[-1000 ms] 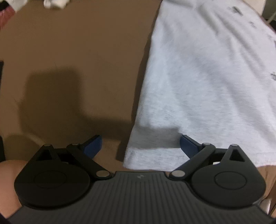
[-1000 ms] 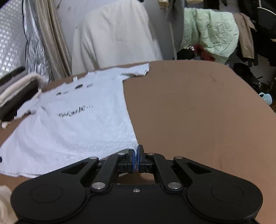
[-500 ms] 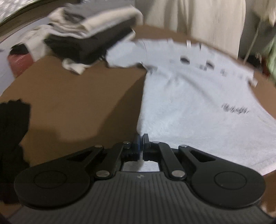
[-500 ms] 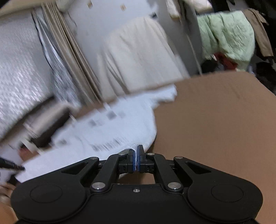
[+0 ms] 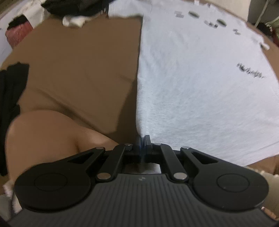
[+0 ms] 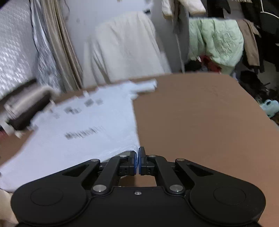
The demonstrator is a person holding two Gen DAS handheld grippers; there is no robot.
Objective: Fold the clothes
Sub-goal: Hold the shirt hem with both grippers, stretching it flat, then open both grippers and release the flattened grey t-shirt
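Your left gripper [image 5: 143, 139] has just snapped closed on the white T-shirt's [image 5: 200, 87] hem corner, your right gripper [image 6: 138, 153] already pinches the other, so you're set to lift and fold.

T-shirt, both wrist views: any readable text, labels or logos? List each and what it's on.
Nothing reads as words.
T-shirt, dark print line: too blurred in the left wrist view and in the right wrist view.
T-shirt, row of small dark marks near its far edge: blurred, unreadable.
Left tool, small pale logo on its ribbed body: a mark, no letters.
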